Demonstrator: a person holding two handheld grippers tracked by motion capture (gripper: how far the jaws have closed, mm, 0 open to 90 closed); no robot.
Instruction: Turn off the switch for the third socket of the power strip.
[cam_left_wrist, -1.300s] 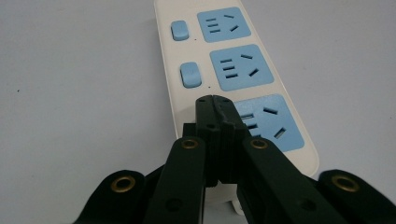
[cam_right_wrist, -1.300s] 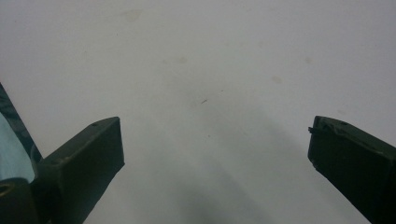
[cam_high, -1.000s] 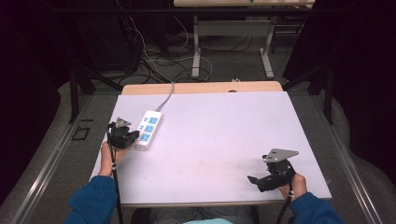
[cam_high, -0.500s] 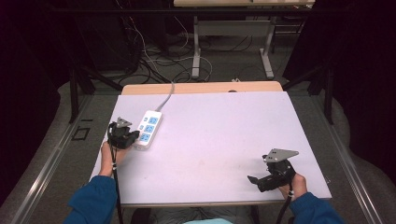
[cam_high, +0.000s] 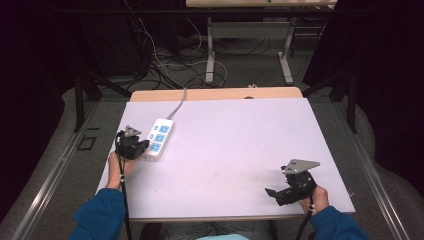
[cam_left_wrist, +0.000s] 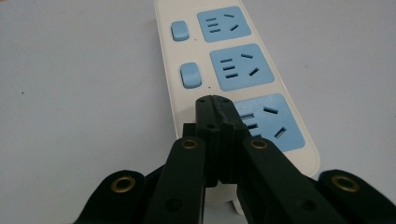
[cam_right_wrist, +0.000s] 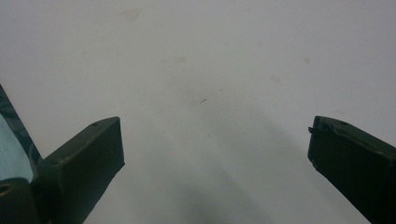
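On the table's left side: the power strip lies flat on the pale table, long axis running away from the person, its grey cord leading off the far edge.
Power strip face: white body with three blue socket panels in a row; two small blue switches show beside the two farther panels in the left gripper view.
Left gripper: held low at the near end of the strip, jaws pressed together with nothing between them, tips over the strip by the nearest socket panel; whether they touch it I cannot tell.
Left hand: wrapped around the gripper from behind, forearm in a blue sleeve coming up from the bottom edge and angled slightly toward the strip.
Right gripper: near the table's front right corner, well apart from the strip, pointing leftward across the table, jaws spread wide over bare tabletop.
Right hand: gripping the tool from its rear, wrist near the table's front edge, blue sleeve entering from the lower right.
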